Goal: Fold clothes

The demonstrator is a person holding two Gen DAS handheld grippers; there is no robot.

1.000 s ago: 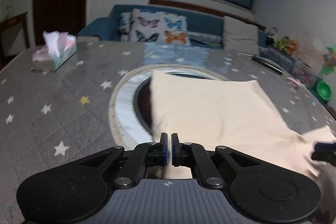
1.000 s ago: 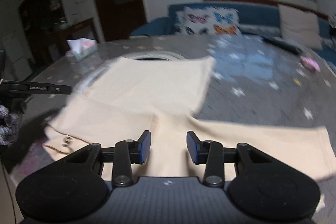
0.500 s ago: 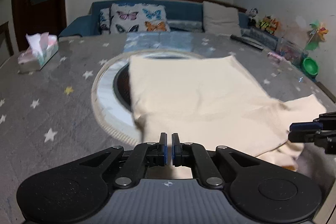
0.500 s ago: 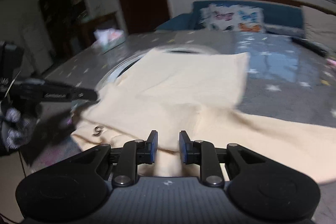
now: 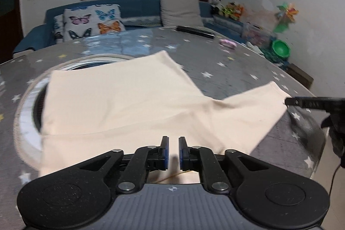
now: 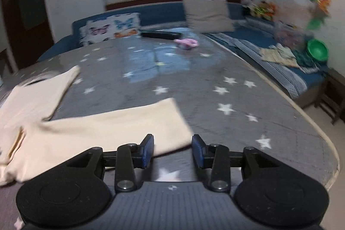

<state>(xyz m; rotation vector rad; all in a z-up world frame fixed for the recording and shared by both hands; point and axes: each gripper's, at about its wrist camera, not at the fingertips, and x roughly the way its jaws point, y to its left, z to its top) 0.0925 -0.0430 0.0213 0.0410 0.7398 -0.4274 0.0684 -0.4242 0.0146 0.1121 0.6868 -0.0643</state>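
Note:
A cream pair of shorts [image 5: 120, 100] lies spread on the grey star-patterned table [image 5: 226, 66], one leg toward the far left, the other [image 5: 248, 118] toward the right. My left gripper [image 5: 173, 151] hovers over the near waist edge with its jaws a small gap apart and nothing between them. My right gripper [image 6: 173, 150] is open over the end of the right leg [image 6: 103, 133], whose corner lies between the fingers. The right gripper's tip [image 5: 310, 102] shows at the right edge of the left wrist view.
A round glass inset [image 5: 28, 105] lies under the shorts at left. A black remote [image 6: 161, 34] and a pink object [image 6: 186, 43] sit at the table's far side. A blue sofa with cushions [image 5: 90, 23] is behind. The table edge [image 6: 323, 135] curves at right.
My left gripper has opened slightly and let go of the shorts. My right gripper has opened wide and swung right to the end of the right leg. The shorts now lie flatter.

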